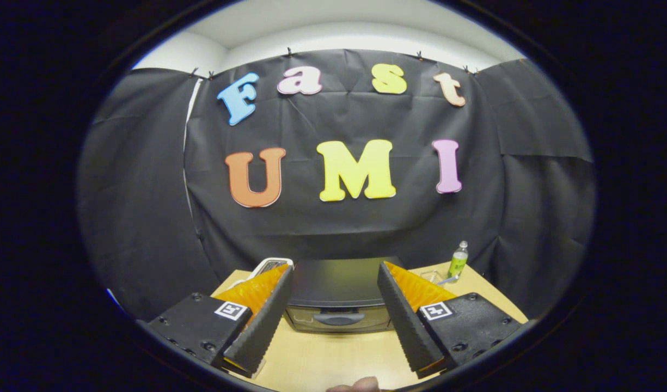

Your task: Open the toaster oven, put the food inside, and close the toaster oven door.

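Note:
The black toaster oven (337, 291) stands on the wooden table (322, 359), beyond my fingers and framed between them. Its glass door is closed, with a dark handle (338, 318) across the front. My gripper (334, 272) hovers high above the table, open wide, with nothing between its fingers. Both fingers (268, 321) are black ribbed pads with orange backs. A white tray (269, 265) peeks out behind the left fingertip, left of the oven; what lies in it is hidden.
A green-labelled bottle (458, 260) stands at the table's back right corner, with a clear object (435, 277) beside it. A person's fingertip (358, 385) shows at the near table edge. Black cloth walls close in behind and on both sides.

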`<state>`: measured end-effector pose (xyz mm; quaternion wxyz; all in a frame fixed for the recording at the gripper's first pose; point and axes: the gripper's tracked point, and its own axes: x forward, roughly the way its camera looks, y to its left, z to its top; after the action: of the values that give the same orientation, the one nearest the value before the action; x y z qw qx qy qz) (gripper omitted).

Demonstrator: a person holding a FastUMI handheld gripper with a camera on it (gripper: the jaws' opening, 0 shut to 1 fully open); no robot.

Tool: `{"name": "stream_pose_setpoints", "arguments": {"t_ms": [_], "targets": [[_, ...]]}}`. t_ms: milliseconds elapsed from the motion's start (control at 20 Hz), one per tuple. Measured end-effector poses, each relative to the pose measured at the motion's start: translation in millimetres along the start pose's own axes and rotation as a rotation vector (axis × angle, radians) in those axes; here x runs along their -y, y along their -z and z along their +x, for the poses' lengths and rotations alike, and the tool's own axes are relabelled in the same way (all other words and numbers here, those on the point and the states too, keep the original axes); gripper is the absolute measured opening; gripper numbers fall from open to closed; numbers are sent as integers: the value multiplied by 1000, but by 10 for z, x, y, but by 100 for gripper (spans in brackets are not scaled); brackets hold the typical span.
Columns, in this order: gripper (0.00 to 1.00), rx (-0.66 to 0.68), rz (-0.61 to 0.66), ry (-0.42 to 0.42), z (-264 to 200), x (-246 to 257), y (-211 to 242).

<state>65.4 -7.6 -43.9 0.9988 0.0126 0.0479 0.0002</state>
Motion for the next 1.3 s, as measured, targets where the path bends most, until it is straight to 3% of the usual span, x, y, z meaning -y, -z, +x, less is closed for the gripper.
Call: {"name": "stream_pose_setpoints", "arguments": {"t_ms": [400, 850, 1300], "targets": [[100, 36, 32, 18, -441, -66, 10], [100, 4, 39, 65, -610, -93, 104], [100, -2, 30, 38, -584, -183, 84]]}}
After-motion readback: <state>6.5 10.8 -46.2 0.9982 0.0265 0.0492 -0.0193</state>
